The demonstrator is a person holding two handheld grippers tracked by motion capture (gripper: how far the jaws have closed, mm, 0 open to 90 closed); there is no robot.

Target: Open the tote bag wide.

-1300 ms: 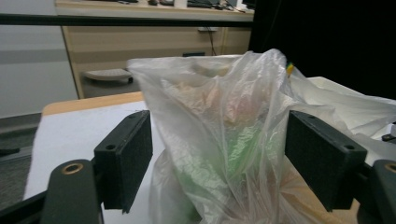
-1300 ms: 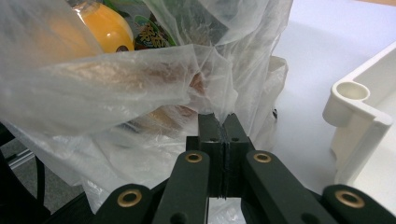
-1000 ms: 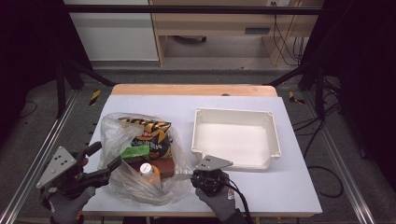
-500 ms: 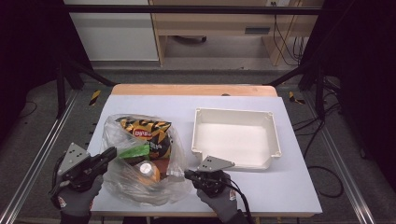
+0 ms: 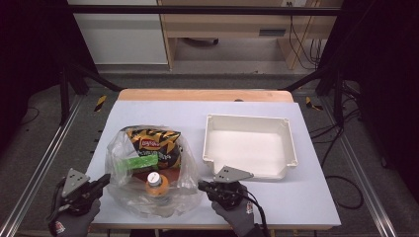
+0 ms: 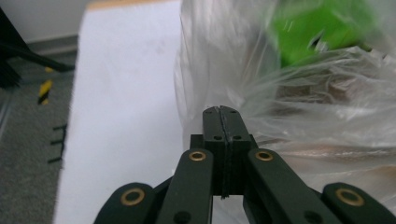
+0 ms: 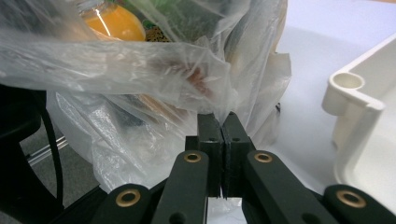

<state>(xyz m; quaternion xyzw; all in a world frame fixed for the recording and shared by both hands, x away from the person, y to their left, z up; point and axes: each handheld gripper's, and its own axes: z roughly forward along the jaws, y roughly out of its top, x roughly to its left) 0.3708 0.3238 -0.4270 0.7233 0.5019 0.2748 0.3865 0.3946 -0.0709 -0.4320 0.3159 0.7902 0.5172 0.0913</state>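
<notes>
White tabletop [image 5: 306, 197] down at the near edge, and both grippers are parked low on it, one either side of the load. Left gripper [image 5: 104, 178]: jaws fully closed, tips right at the flank of the clear plastic bag [image 5: 148, 200]; whether any film is caught between them, I can't tell. Right gripper [image 5: 201, 184]: jaws pressed together too, and its own view shows a fold of the bag pinched right at the tips.

So the bag sits between the two grippers, slumped on the table. Just past the right gripper's tips and to its left, inside the film, lies a capped bottle of orange drink [image 5: 156, 183]. Further from both grippers are a green packet [image 5: 136, 162] and a black-and-yellow crisp packet [image 5: 150, 145].

Here's the risk. That film is thin and slippery, and the pinch on each side is small. Lift on one side alone and the bag could tip, letting the bottle roll towards the mouth. Pull the two grippers apart too hard and the plastic could tear or slide free.

Off to the right gripper's right, close by, waits an empty cream plastic tray [image 5: 247, 120]. Beyond that come the table's wooden far strip [image 5: 197, 95], grey floor, black frame posts and a pale cabinet [image 5: 118, 34].
</notes>
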